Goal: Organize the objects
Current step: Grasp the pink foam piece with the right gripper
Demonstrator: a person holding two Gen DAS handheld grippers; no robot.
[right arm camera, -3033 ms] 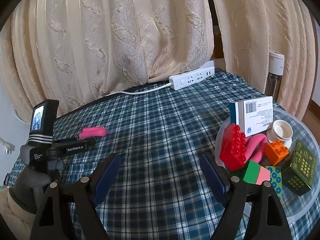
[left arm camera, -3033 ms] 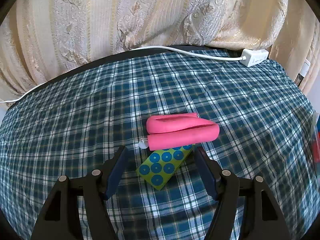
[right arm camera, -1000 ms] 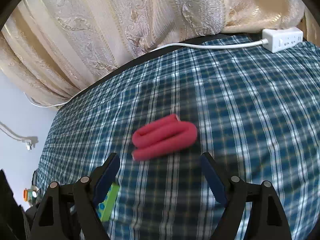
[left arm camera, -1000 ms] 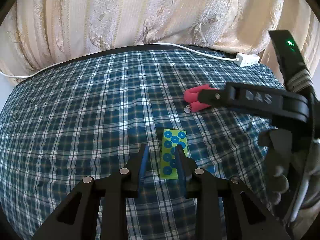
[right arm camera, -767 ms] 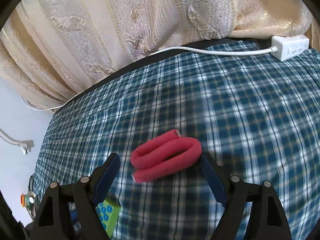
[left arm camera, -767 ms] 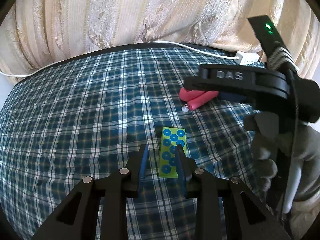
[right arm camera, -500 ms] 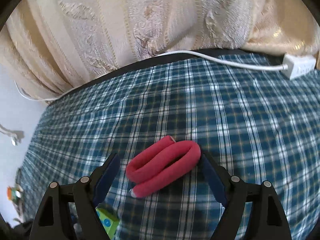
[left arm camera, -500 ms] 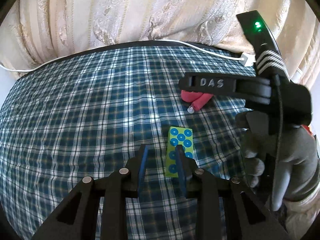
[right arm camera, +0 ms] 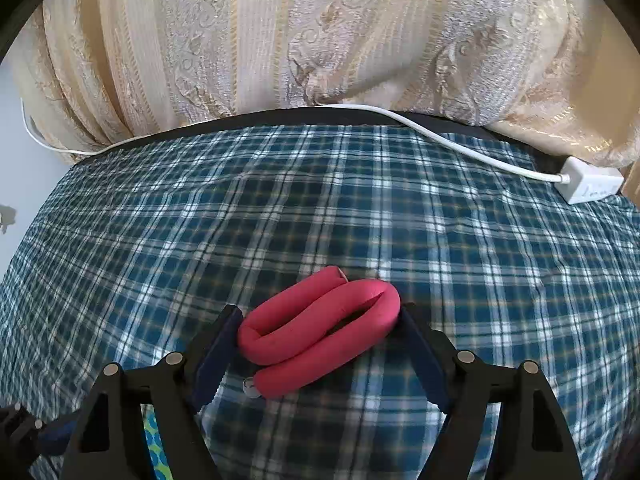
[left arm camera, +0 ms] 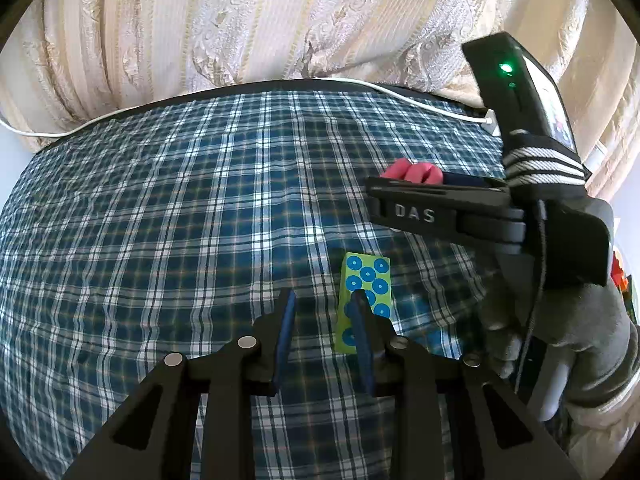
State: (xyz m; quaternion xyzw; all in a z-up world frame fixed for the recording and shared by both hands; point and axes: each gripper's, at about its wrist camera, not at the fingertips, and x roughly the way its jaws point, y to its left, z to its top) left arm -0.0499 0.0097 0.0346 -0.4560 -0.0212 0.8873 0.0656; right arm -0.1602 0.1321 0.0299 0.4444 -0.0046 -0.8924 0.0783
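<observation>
Two pairs of tongs work over the plaid-covered counter (left arm camera: 168, 208). The right tongs (right arm camera: 320, 344) straddle the folded pink foam roller (right arm camera: 320, 328), which lies toward the counter's middle, well in from the far edge where a white power strip (right arm camera: 592, 188) sits. Their jaws have just been closing and now meet the roller's two ends, so a lengthwise grip looks under way. The left tongs (left arm camera: 324, 340) stand nearly closed with nothing between them; the green dotted block (left arm camera: 362, 304) lies flat just beyond, partly behind one pad, probably set aside there to make room for the roller pickup.
</observation>
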